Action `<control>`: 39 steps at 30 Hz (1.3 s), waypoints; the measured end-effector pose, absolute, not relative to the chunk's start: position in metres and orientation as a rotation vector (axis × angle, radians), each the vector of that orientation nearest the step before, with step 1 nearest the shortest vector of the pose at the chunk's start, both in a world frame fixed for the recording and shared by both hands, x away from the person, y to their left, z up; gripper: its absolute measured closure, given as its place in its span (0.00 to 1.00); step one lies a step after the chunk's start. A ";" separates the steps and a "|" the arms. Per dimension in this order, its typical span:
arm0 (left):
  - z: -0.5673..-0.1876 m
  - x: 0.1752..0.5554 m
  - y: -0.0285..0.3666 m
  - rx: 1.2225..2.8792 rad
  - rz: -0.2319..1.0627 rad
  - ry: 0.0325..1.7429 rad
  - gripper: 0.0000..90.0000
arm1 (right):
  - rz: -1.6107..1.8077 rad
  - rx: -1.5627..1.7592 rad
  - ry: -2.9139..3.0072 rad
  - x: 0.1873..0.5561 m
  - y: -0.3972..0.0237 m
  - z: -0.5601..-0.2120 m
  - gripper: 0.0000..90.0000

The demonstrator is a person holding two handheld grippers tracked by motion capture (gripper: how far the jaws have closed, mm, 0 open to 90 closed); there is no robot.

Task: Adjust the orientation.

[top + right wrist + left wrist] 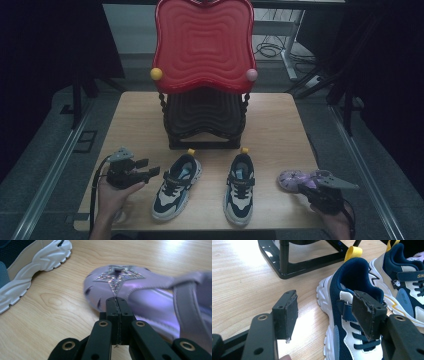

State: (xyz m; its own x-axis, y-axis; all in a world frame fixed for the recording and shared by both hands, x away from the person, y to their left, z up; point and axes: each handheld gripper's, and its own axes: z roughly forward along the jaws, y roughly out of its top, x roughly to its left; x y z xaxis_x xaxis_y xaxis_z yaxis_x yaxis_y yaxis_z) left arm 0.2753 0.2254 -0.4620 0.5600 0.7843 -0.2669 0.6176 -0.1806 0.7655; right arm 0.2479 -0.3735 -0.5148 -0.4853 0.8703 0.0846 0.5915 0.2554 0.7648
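Left tool (324, 315) sits with its jaws wide apart and empty beside the left sneaker (352, 322) on the worktop (135, 130), while the right tool (117, 315) has its jaws pressed together just over the purple sandal (140, 295), gripping nothing I can make out. Only "SN" reads on the right sneaker's (409, 272) strap. From above, a red-and-black tiered rack (203, 75) stands behind the shoes.

1. A red-topped black stand (203, 75) is standing at the back of the wooden table (135, 120).
2. Two navy-and-white sneakers (177, 186) (239, 188) are lying side by side.
3. The left gripper (146, 170) is pointing toward them; the right gripper (320, 187) is hovering by a purple sandal (291, 179).
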 end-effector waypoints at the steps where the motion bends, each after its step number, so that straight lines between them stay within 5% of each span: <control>1: -0.462 0.275 0.226 1.889 0.232 1.141 0.42 | 1.082 1.326 2.182 0.249 -0.370 -0.515 1.00; 18: -0.462 0.275 0.231 1.881 0.234 1.154 0.42 | 1.049 1.269 2.154 0.253 -0.340 -0.505 1.00; 39: -0.460 0.274 0.238 1.863 0.245 1.171 0.42 | 1.050 1.357 1.924 0.268 -0.430 -0.472 0.99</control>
